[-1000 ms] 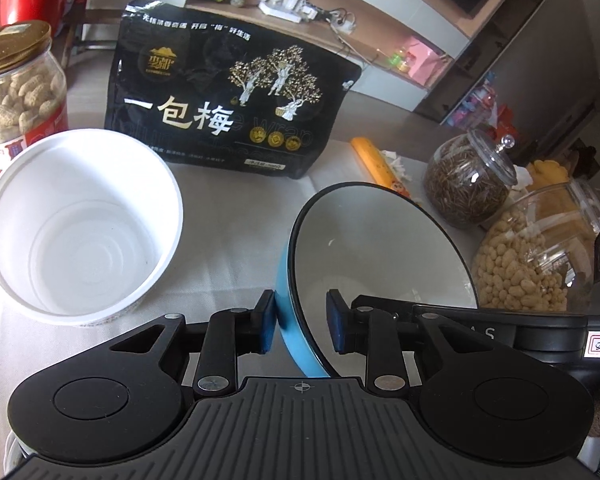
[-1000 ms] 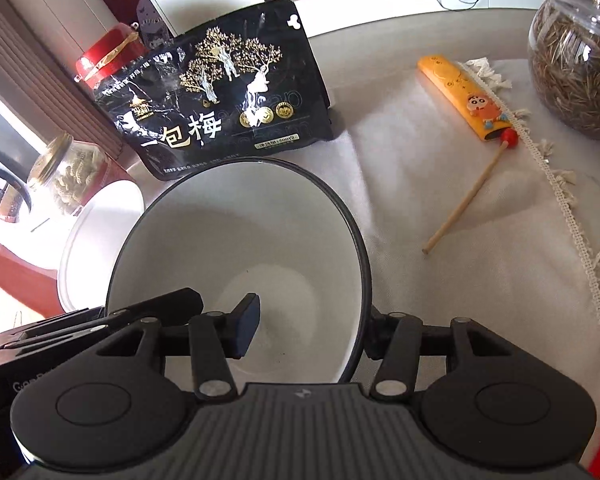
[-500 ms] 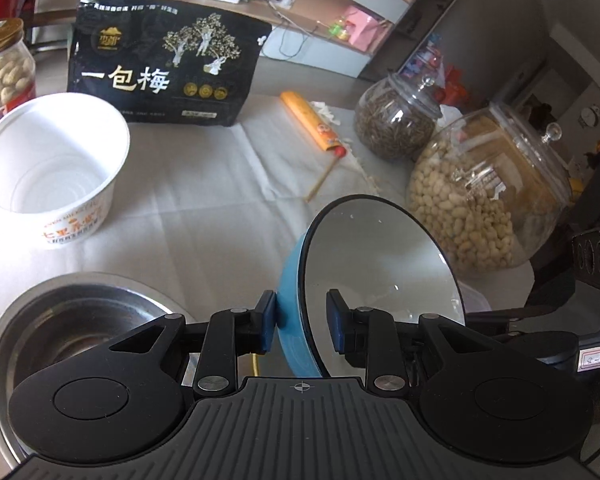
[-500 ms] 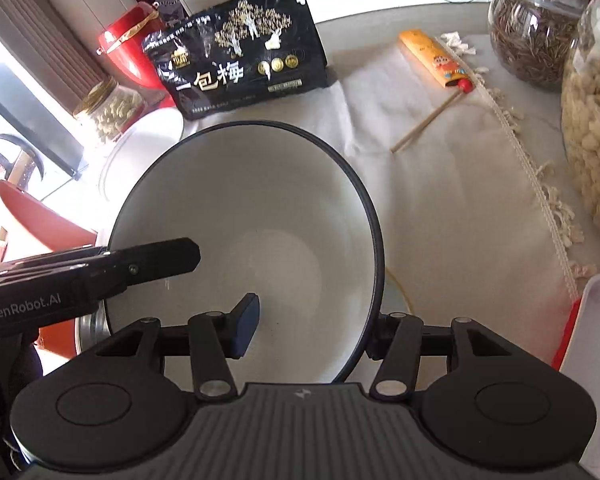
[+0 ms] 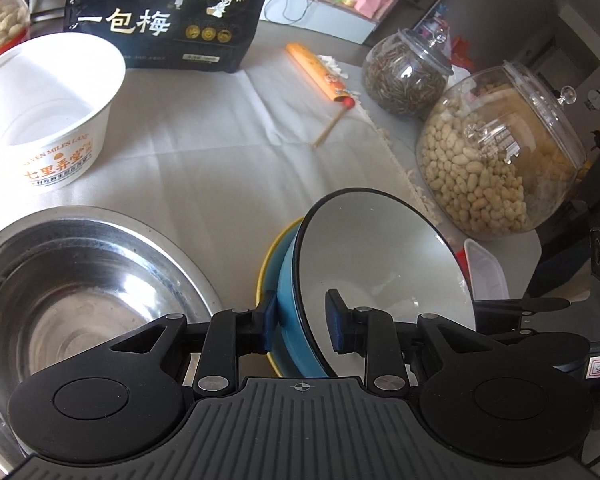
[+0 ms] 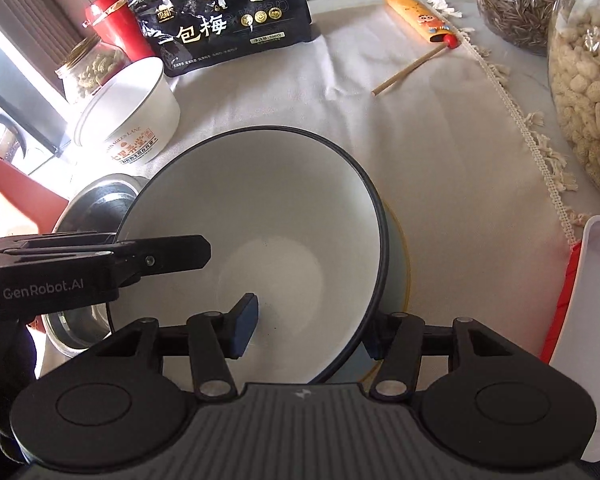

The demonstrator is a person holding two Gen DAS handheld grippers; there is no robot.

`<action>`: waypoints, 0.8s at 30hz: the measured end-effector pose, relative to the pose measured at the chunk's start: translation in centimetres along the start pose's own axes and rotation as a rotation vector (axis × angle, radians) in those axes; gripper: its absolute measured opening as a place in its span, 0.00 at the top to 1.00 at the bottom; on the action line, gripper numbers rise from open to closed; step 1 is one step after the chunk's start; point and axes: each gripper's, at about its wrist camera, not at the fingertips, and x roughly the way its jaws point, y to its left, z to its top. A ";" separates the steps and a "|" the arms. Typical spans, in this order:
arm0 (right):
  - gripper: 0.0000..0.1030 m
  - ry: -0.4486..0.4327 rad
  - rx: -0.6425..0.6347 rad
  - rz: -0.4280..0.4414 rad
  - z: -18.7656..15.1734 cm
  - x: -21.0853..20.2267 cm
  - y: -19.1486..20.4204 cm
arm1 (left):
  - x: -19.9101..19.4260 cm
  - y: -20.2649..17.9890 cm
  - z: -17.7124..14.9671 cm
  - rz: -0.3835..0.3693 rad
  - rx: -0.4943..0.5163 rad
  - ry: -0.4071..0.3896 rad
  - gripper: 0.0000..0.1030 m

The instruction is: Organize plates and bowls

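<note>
The left claw (image 5: 301, 321) is narrowly parted, and its two blue pads pinch the wall of a blue bowl (image 5: 296, 300) with a white inside and dark rim: one pad lies against the blue outside, the other against the white inside. The right claw (image 6: 310, 330) stands wider and grips the same bowl (image 6: 260, 248) at another part of its rim, one pad pressing the white inside near the floor of the bowl, the other tucked behind the dark rim against the outer wall. In the left wrist view the bowl is tilted, its mouth turned up and toward the right; in the right wrist view the mouth faces the camera. It sits over a yellow-rimmed dish (image 5: 269, 268), whose yellow edge (image 6: 405, 256) peeks out behind it; whether the two touch cannot be told. Just to the left on the bench (image 5: 204, 152), which is covered by a pale cloth, is an empty steel basin (image 5: 80, 276). Farther off is an empty white paper tub (image 5: 48, 108) with orange print. Behind it stands a black snack bag (image 5: 168, 12) and a jar of peanuts (image 5: 0, 20). To the right are a glass jar of peanuts (image 5: 496, 160), a glass jar of dark seeds (image 5: 404, 76), an orange sleeve with a wooden stick (image 5: 320, 72), and a white tray (image 6: 596, 320).
</note>
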 end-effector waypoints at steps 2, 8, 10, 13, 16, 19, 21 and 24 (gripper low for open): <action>0.48 0.003 0.015 0.013 0.1 -0.1 -0.4 | -0.3 0.1 0.1 -0.002 -0.002 -0.004 0.73; 0.48 -0.007 0.022 0.016 0.2 -1.0 -0.7 | -0.3 0.0 0.3 0.004 0.004 -0.003 0.76; 0.48 -0.010 0.019 0.015 0.2 -1.2 -0.7 | -0.2 0.0 0.2 0.004 0.004 0.002 0.76; 0.48 -0.014 0.020 0.015 0.1 -1.4 -0.7 | -0.3 0.0 0.2 0.007 0.007 0.005 0.76; 0.48 -0.016 0.023 0.015 0.2 -1.5 -0.8 | -0.3 0.0 0.3 0.010 0.013 0.005 0.76; 0.48 -0.014 0.026 0.015 0.2 -1.7 -0.8 | -0.3 -0.1 0.3 0.009 0.009 0.005 0.76; 0.48 -0.017 0.025 0.013 0.3 -1.8 -0.8 | -0.3 0.0 0.3 0.006 0.005 0.008 0.77; 0.48 -0.024 0.029 0.009 0.4 -2.0 -0.9 | -0.3 0.0 0.3 0.007 0.005 0.008 0.77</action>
